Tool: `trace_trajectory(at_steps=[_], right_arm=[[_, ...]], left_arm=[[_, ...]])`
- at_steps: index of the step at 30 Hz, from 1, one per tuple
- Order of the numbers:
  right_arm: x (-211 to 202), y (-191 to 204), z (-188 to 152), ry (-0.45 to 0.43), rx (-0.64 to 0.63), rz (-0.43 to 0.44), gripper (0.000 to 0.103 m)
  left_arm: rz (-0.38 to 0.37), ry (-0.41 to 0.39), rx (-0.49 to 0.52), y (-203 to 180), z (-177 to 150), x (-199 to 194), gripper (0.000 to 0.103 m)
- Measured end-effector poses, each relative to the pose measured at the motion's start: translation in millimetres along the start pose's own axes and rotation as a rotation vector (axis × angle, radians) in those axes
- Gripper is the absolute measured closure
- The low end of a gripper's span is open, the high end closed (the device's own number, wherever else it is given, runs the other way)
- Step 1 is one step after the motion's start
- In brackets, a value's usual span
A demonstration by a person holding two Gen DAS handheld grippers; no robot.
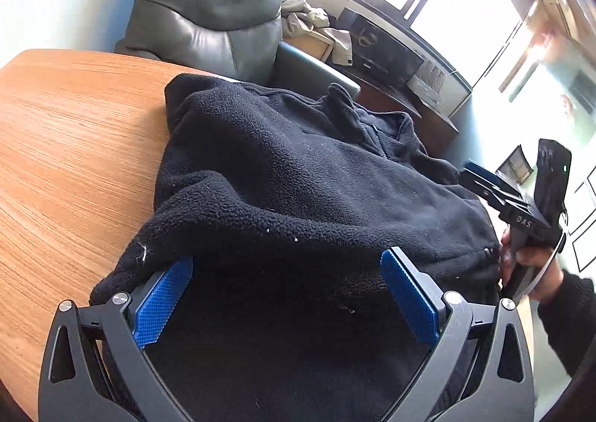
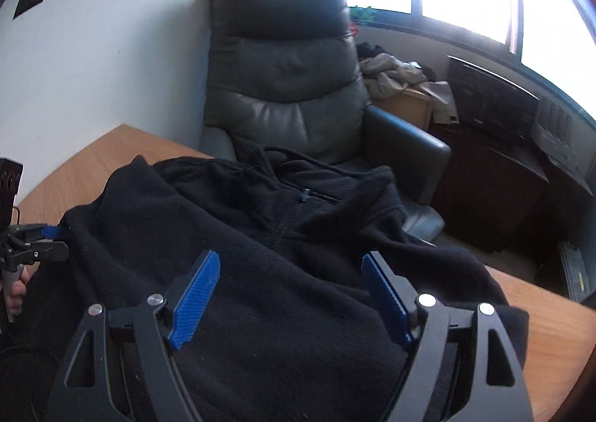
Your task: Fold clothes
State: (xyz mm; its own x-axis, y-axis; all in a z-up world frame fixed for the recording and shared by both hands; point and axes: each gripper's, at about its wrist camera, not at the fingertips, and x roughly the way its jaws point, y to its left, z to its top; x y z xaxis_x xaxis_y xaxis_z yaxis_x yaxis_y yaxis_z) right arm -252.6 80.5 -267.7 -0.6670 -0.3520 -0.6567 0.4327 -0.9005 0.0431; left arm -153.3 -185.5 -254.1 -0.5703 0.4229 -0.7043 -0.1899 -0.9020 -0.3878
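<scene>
A black fleece jacket [image 1: 298,176] with a zip collar [image 2: 298,198] lies spread on a wooden table [image 1: 74,142]. In the left wrist view my left gripper [image 1: 288,258] sits at the jacket's near hem. Its blue pads [image 1: 164,299] stand wide apart, and the hem drapes over the fingertips with nothing pinched. In the right wrist view my right gripper [image 2: 290,260] hovers open over the body of the fleece [image 2: 260,273], with no cloth between its pads [image 2: 197,295]. Each gripper also shows in the other view: the right gripper [image 1: 471,176] at the jacket's right side, the left gripper [image 2: 59,241] at its left edge.
A grey leather armchair [image 2: 283,79] stands just behind the table. Beside it are a box with crumpled beige clothes [image 2: 398,75] and a dark monitor [image 2: 491,97] on a low cabinet. A hand [image 1: 532,261] grips the right tool's handle. Bare table [image 2: 551,328] shows right of the jacket.
</scene>
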Motion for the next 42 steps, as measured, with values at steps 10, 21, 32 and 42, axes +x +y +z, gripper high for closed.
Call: trace_trajectory(at_steps=[10,21,32,42], right_arm=[[114,117,109,0.168,-0.192,0.493,0.019],[211,149,118,0.419,-0.121,0.744,0.094],[238,160,131,0.265,0.048,0.757,0.096],[186,173,132,0.175,-0.131,0.622,0.046]], left_arm=[[-0.046,0.032,0.008,-3,-26,-9,0.0],[-0.105,-0.028,-0.057,12,-27,0,0.0],[-0.058,-0.249,-0.189,36,-34,-39,0.001],[0.027,-0.321,-0.345,62,-48,-57,0.001]])
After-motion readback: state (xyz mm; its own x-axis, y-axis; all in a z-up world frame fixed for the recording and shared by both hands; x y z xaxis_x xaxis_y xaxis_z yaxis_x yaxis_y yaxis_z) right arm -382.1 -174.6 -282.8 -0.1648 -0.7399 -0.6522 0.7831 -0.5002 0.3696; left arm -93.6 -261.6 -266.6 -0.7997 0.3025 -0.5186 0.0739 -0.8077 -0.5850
